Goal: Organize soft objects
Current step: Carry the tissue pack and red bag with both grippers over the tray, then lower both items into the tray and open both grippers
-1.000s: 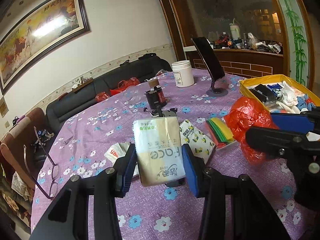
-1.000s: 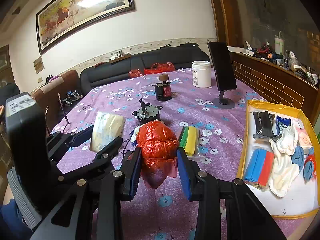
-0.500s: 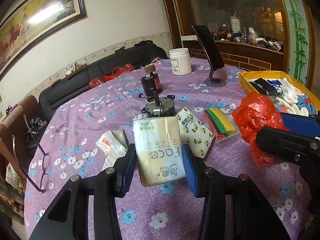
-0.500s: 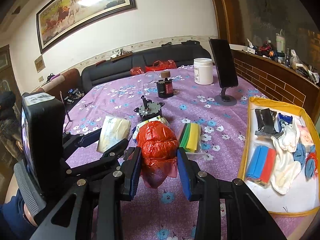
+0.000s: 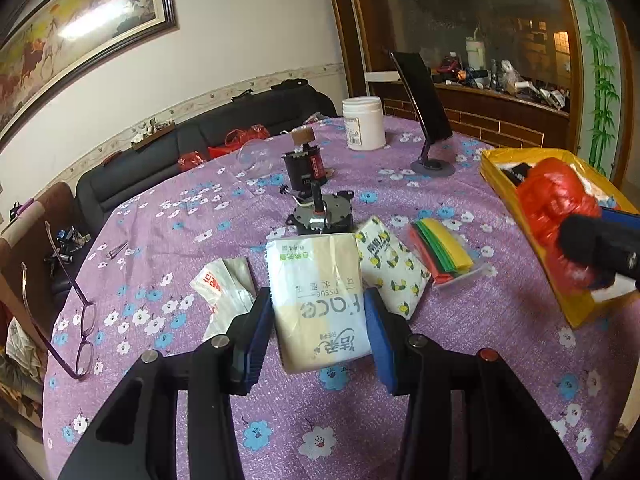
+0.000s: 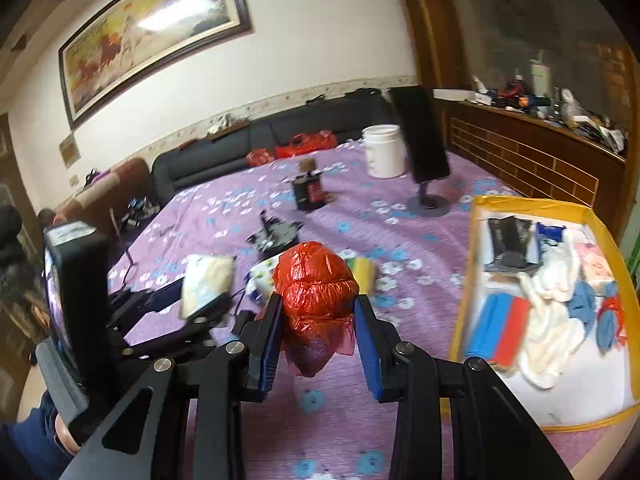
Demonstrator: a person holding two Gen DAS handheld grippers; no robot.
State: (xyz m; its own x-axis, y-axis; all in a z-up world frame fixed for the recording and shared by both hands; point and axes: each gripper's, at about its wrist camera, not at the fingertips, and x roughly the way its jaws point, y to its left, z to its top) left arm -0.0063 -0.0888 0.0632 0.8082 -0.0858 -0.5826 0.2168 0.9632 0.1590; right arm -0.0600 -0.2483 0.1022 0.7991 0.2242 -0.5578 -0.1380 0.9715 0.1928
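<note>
Purple flowered tablecloth [image 5: 168, 360]: small lemon-print tissue pack [image 5: 394, 268] centre, flat stack of coloured plastic bags [image 5: 440, 250] just right of it, yellow-rimmed shallow tray [image 6: 520, 202] at right edge, white lidded jar [image 5: 364, 122] behind.

A white plastic jar [image 5: 363, 123] stands beside a black phone on a round stand [image 5: 425, 114] on the purple flowered tablecloth [image 5: 184, 216]; dark-framed glasses [image 5: 76, 312] lie at its left edge.
</note>
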